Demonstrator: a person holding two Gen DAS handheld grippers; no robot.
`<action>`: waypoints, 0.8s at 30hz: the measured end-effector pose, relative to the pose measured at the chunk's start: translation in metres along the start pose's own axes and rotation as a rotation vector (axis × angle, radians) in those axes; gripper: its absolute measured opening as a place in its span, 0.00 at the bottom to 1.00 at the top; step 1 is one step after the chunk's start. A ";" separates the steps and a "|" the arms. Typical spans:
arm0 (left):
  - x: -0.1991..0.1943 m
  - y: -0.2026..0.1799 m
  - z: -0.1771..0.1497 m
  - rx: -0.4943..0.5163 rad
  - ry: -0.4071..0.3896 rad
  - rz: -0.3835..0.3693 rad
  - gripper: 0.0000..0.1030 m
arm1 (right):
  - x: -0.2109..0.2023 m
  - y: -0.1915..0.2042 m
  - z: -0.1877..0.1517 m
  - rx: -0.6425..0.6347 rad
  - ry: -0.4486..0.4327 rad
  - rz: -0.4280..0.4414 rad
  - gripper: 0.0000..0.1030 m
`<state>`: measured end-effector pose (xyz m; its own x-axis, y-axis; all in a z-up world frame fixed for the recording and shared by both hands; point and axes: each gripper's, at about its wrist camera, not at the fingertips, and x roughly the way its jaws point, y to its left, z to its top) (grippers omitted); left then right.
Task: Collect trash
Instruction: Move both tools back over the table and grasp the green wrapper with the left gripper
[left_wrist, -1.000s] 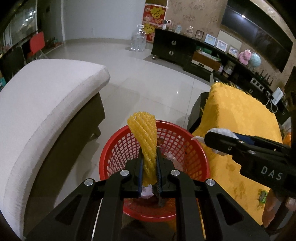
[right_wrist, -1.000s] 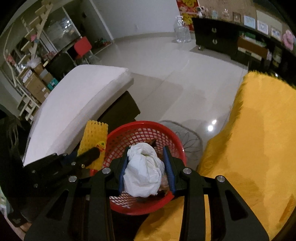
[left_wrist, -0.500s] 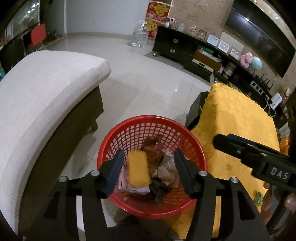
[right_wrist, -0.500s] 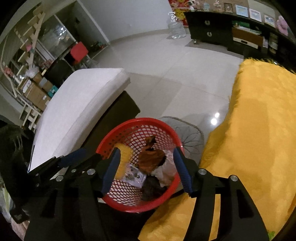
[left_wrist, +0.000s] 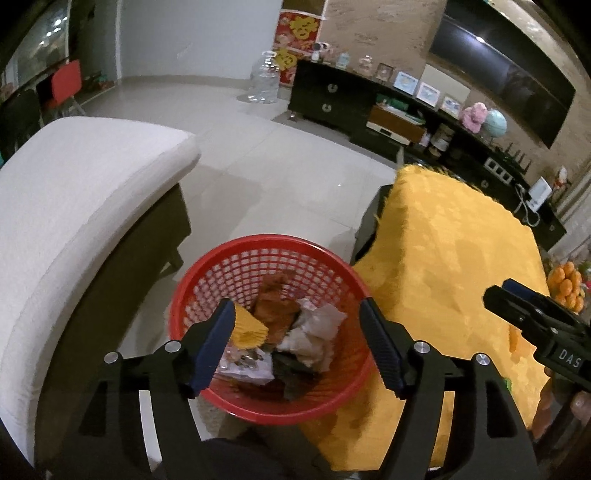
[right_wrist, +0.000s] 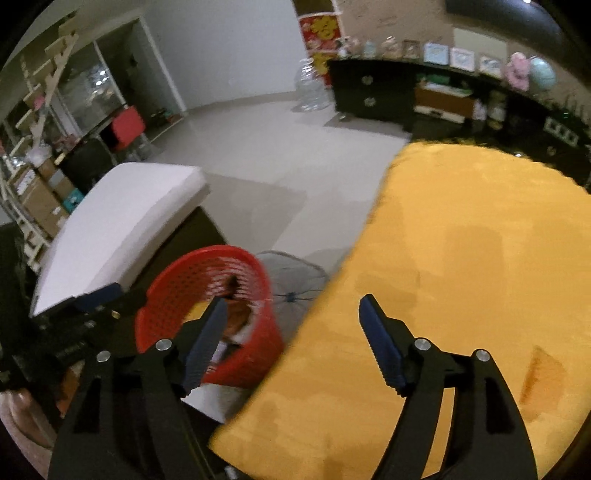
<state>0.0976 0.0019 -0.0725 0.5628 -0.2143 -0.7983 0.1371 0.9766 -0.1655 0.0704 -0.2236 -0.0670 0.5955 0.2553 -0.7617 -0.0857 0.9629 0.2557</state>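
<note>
Both loads have dropped: yellow foam net and white tissue lie in the red basket; left gripper and right gripper, jaws just opened, stand empty, the right swinging toward three o'clock over the yellow cloth.

A home living room: sofa, media console, framed photos.

Basket sits on the floor between the sofa on my left and the cloth-covered table on my right. Foam net, tissue and wrappers lie in it. TV cabinet stands behind.
</note>
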 end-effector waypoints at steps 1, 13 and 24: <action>0.000 -0.003 -0.001 0.008 0.001 -0.005 0.66 | -0.006 -0.009 -0.004 0.004 -0.008 -0.020 0.70; 0.004 -0.079 -0.027 0.170 0.037 -0.074 0.66 | -0.071 -0.111 -0.065 0.119 -0.077 -0.244 0.75; 0.014 -0.152 -0.058 0.333 0.086 -0.138 0.68 | -0.100 -0.182 -0.129 0.264 -0.085 -0.406 0.76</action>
<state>0.0372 -0.1485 -0.0928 0.4518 -0.3280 -0.8297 0.4730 0.8766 -0.0890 -0.0766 -0.4132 -0.1141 0.6027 -0.1545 -0.7828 0.3653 0.9257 0.0986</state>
